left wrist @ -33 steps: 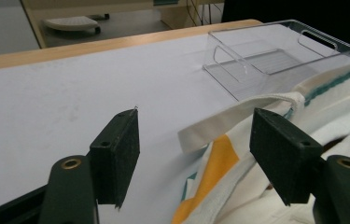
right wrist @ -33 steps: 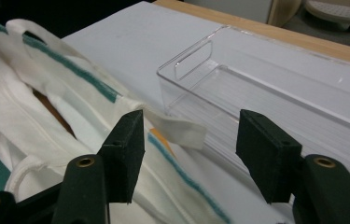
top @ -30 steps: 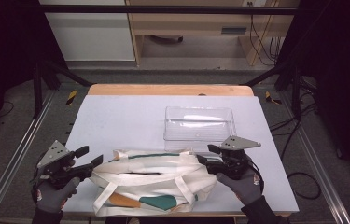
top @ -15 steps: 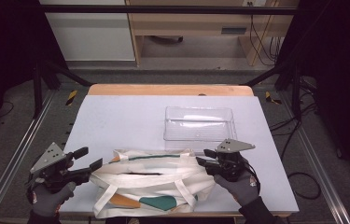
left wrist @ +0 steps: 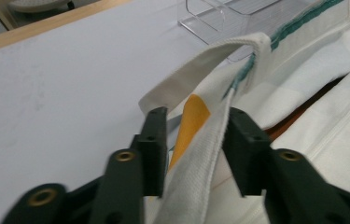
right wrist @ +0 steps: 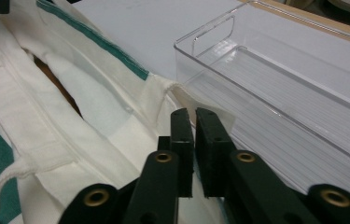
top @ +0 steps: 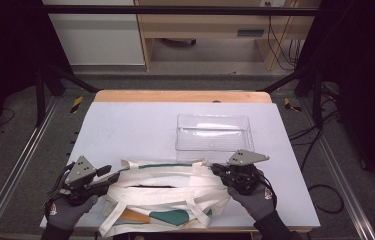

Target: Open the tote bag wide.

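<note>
In the high view, a white bag (top: 167,192) is lying on the counter (top: 125,130) between both grippers. In the left gripper view, the left gripper (left wrist: 196,140) has just been closing; its jaws are standing apart around the bag's edge. In the right gripper view, the right gripper (right wrist: 195,122) is pinching the bag's corner beside a clear box (right wrist: 294,93).

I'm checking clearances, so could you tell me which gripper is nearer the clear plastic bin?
Right. The right gripper sits just below the bin; the left gripper is across the bag.

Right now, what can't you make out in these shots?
- Tote bag contents: high view, only a dark slit at the mouth.
- Bag's near edge: high view, cut off by the bottom edge.
- Right claw grip on the bag's corner: right gripper view, jaws cover the contact.
- Clear bin: right gripper view, cropped at right.
</note>
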Demonstrator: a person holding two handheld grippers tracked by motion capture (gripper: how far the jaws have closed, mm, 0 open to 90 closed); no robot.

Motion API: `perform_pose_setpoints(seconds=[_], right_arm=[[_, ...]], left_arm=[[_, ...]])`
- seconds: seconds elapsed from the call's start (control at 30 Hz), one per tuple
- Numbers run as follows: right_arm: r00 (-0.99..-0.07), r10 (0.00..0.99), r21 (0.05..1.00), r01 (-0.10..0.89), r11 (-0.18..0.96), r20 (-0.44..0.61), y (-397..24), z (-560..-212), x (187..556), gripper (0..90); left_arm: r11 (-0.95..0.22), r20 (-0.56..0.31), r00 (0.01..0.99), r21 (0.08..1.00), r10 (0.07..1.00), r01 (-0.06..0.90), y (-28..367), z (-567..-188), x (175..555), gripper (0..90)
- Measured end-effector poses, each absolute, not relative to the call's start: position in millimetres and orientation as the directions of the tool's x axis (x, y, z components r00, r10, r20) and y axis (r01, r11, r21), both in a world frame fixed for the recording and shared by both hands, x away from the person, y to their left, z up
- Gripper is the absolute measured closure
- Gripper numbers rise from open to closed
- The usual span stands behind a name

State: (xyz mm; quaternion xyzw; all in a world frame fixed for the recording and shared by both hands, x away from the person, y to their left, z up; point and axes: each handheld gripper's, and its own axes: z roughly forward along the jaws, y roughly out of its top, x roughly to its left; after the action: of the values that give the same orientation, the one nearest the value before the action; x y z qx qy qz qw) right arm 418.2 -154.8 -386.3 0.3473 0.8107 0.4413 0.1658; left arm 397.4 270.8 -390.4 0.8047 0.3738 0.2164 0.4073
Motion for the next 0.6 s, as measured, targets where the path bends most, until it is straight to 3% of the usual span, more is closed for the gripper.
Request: perform_pose_setpoints(seconds=[0.1, 0.23, 0.47, 0.6], right_arm=[[-0.704, 0.709, 0.827, 0.422, 0.372, 0.04, -153.7, -386.3, 420.8, 89.0], [-0.682, 0.731, 0.826, 0.433, 0.361, 0.038, -153.8, -387.4, 425.5, 89.3], [-0.64, 0.769, 0.833, 0.428, 0.351, 0.005, -148.2, -386.0, 428.3, 88.0], [-0.651, 0.759, 0.85, 0.41, 0.331, 0.019, -149.1, -382.1, 425.6, 77.3]], left_arm=[[-0.392, 0.031, 0.626, 0.803, 0.779, 0.448, 269.8, -392.0, 399.9, 75.0], [-0.376, 0.006, 0.618, 0.798, 0.786, 0.471, 269.7, -393.4, 403.5, 83.2], [-0.297, -0.069, 0.581, 0.807, 0.811, 0.511, 270.0, -392.5, 412.4, 86.4], [-0.28, -0.079, 0.56, 0.803, 0.825, 0.525, 268.8, -397.6, 415.5, 86.7]])
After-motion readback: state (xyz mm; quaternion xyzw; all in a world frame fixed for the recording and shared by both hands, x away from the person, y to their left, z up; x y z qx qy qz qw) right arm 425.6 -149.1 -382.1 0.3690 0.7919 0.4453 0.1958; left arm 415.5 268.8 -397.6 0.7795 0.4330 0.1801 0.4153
